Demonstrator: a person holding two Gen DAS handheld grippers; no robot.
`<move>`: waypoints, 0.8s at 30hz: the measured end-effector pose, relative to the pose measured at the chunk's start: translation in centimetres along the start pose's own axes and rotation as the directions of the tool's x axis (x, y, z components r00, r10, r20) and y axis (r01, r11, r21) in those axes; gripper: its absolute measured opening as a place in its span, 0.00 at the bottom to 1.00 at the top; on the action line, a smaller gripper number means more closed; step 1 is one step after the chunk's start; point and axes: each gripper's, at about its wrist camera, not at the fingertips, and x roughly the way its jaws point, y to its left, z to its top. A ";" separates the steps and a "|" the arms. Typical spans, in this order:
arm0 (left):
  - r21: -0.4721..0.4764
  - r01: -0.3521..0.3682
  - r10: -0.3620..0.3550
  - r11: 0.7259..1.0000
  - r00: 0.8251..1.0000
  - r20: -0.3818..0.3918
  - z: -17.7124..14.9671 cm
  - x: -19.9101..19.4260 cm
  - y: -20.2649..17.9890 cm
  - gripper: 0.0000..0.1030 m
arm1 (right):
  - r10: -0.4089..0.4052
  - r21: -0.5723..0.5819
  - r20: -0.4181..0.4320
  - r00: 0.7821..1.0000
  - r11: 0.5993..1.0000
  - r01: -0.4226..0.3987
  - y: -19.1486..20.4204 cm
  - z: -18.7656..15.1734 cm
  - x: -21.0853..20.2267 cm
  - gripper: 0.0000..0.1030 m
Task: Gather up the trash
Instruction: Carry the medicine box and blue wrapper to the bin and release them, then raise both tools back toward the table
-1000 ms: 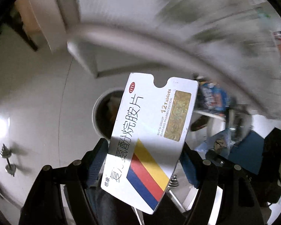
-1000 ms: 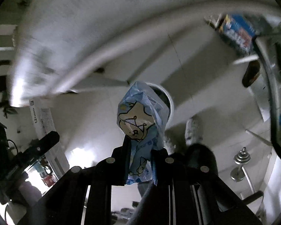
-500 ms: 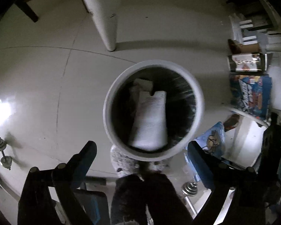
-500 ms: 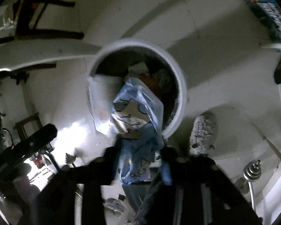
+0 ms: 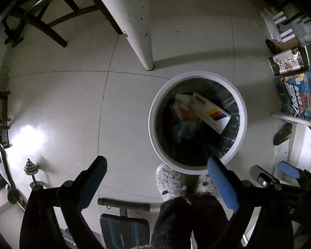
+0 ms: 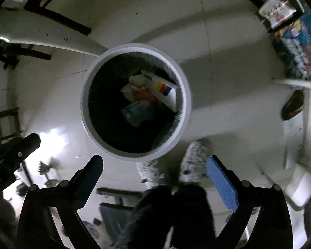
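Observation:
A round white trash bin [image 5: 155,112] with a dark liner stands on the pale tiled floor, seen from above; it also shows in the right wrist view [image 6: 84,103]. Inside lie a white medicine box with blue, red and yellow stripes [image 5: 212,112] [image 6: 162,90], a crumpled blue wrapper [image 5: 185,129] [image 6: 136,112] and other orange and white trash. My left gripper [image 5: 157,180] is open and empty, above the floor just left of the bin. My right gripper [image 6: 155,178] is open and empty above the bin's near rim.
The person's grey slippers [image 5: 172,181] [image 6: 193,159] stand at the bin's near side. A white table leg [image 5: 130,20] and a dark wooden chair [image 5: 43,20] are beyond. Boxes [image 5: 296,97] and a can [image 5: 288,61] sit at the right. A small dumbbell [image 5: 31,171] lies at the left.
My left gripper opened and dropped the medicine box into the bin. My right gripper then opened and dropped the blue wrapper in. Both moved over the bin and look straight down.

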 end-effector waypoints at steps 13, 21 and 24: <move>0.005 0.004 -0.004 1.000 1.000 0.014 -2.3 -5.3 -0.8 0.96 | -0.104 0.012 0.053 0.993 0.995 0.103 -0.4 -2.0 -6.6 0.98; 0.010 0.008 -0.008 1.000 0.999 0.042 -4.4 -12.1 -0.8 0.96 | -0.092 -0.001 0.094 0.991 0.996 0.092 0.6 -4.5 -13.7 0.98; 0.019 0.010 -0.011 1.000 0.998 0.059 -5.2 -15.5 -0.7 0.96 | -0.088 -0.007 0.109 0.990 0.996 0.089 1.0 -5.8 -17.2 0.98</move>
